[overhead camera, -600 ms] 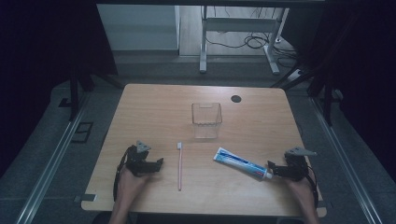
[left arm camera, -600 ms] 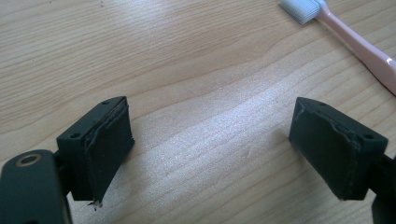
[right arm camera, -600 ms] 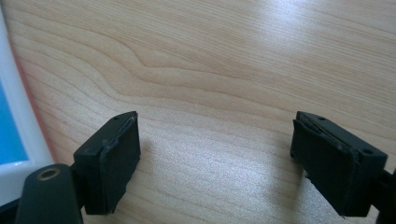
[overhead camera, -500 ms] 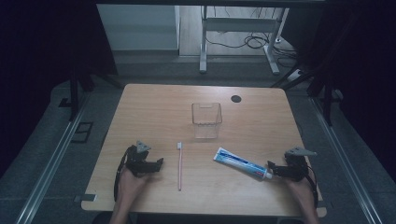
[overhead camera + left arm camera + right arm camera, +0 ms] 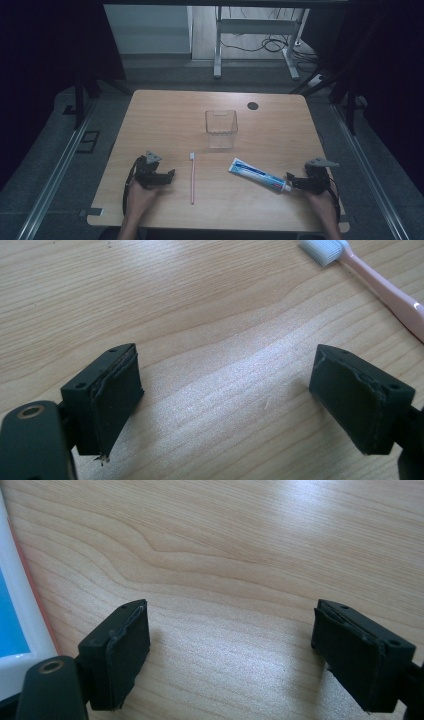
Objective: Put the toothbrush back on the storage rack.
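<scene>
Tongs [image 5: 169,175] [image 5: 290,181] low, jaws wide apart

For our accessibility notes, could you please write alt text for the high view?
A person rests a left hand-held gripper and a right hand-held gripper, both open and holding nothing, on a wooden table. Between them lie a pink toothbrush and a toothpaste tube, its cap end near the right one. A clear container stands beyond them.
</scene>
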